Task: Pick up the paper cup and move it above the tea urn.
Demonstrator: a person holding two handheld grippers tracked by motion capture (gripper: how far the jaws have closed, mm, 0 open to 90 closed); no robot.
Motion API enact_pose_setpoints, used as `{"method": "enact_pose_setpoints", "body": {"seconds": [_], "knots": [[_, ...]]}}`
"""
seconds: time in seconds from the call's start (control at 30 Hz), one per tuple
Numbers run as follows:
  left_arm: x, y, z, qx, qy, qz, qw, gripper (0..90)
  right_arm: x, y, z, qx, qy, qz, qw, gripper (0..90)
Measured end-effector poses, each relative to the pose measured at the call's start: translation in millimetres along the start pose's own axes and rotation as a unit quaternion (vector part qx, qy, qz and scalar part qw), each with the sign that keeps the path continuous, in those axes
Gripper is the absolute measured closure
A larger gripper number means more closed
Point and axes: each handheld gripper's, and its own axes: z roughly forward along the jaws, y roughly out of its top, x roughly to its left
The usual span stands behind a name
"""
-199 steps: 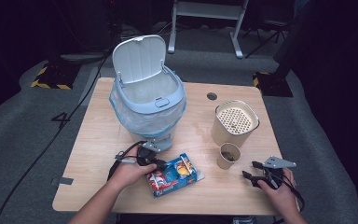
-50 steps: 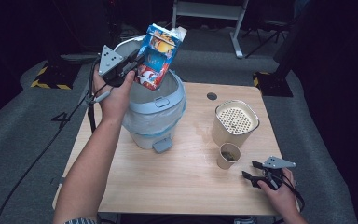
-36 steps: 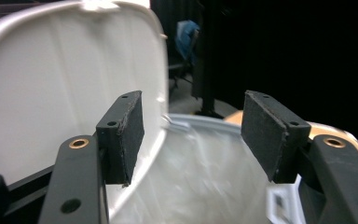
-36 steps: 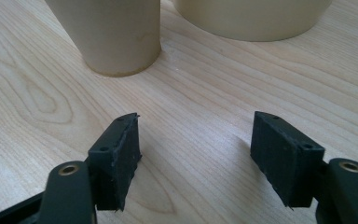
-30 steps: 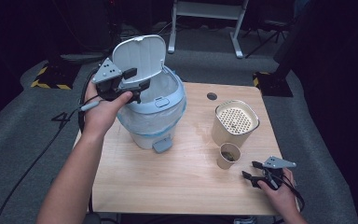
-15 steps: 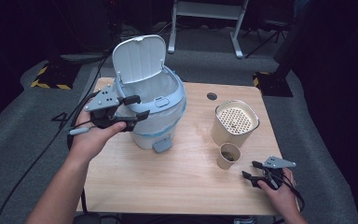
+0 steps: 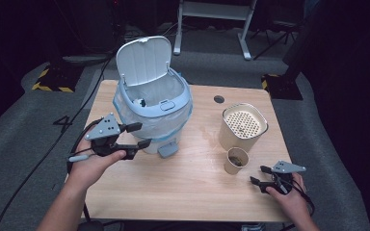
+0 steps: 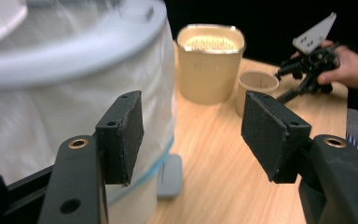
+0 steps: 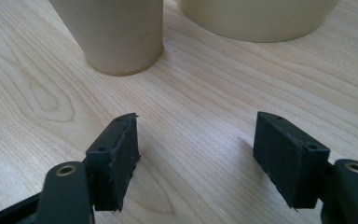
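Observation:
A pale blue pedal bin (image 7: 154,113) with a white liner stands at the table's back left, its white lid raised. My left gripper (image 7: 138,135) hovers at the bin's front left, open with nothing between its fingers. In the left gripper view the jaws (image 8: 193,126) stand wide beside the bin's wall (image 8: 51,93). My right gripper (image 7: 257,174) rests near the table's front right corner, open and empty. Its jaws have just been opening. In the right gripper view it (image 9: 196,149) points at a small paper cup (image 9: 116,32).
A tan container (image 7: 243,126) with a perforated top stands right of the bin, with the small paper cup (image 7: 236,160) in front of it. The bin's grey pedal (image 7: 167,150) juts forward. Bare wooden table (image 7: 192,192) lies between the hands. A round hole (image 7: 218,99) marks the back.
The left hand, which held a colourful packet over the bin, came away empty and sank to the bin's front left. The right hand stayed put.

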Motion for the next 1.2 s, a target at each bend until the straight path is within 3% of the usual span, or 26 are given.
{"method": "enact_pose_setpoints", "body": {"seconds": [0.2, 0.57, 0.67, 0.8, 0.9, 0.97, 1.03, 1.2], "knots": [[1.4, -22.3, 15.1, 0.034, -0.013, -0.005, 0.9993, 39.8, 1.6, 0.9, -2.9, 0.009, 0.000, 0.002, 1.0000, 36.3], [3.5, -63.7, 39.8, 0.060, -0.030, -0.050, 0.9965, 40.4, 6.9, 8.5, -12.2, 0.015, 0.015, 0.003, 0.9998, 35.7], [4.5, -78.2, 47.0, 0.063, -0.034, -0.076, 0.9945, 41.6, 10.1, 12.1, -13.5, 0.010, 0.020, -0.001, 0.9997, 35.6], [7.0, -94.5, 54.8, 0.076, -0.033, -0.091, 0.9924, 41.7, 12.9, 17.0, -15.1, 0.000, 0.021, -0.001, 0.9998, 33.4], [8.0, -104.6, 58.9, 0.101, -0.020, -0.093, 0.9904, 41.7, 15.0, 21.1, -16.2, -0.001, 0.022, -0.012, 0.9997, 30.6], [8.2, -111.0, 61.7, 0.126, -0.006, -0.080, 0.9888, 41.5, 16.1, 23.5, -16.7, 0.000, 0.024, -0.017, 0.9996, 29.4], [8.0, -120.9, 65.7, 0.135, -0.007, -0.093, 0.9865, 41.5, 17.1, 26.3, -17.1, -0.003, 0.026, -0.021, 0.9994, 26.3], [8.6, -130.5, 71.1, 0.156, 0.001, -0.089, 0.9837, 41.2, 19.8, 34.5, -16.6, -0.011, 0.033, -0.026, 0.9991, 18.4]]}}
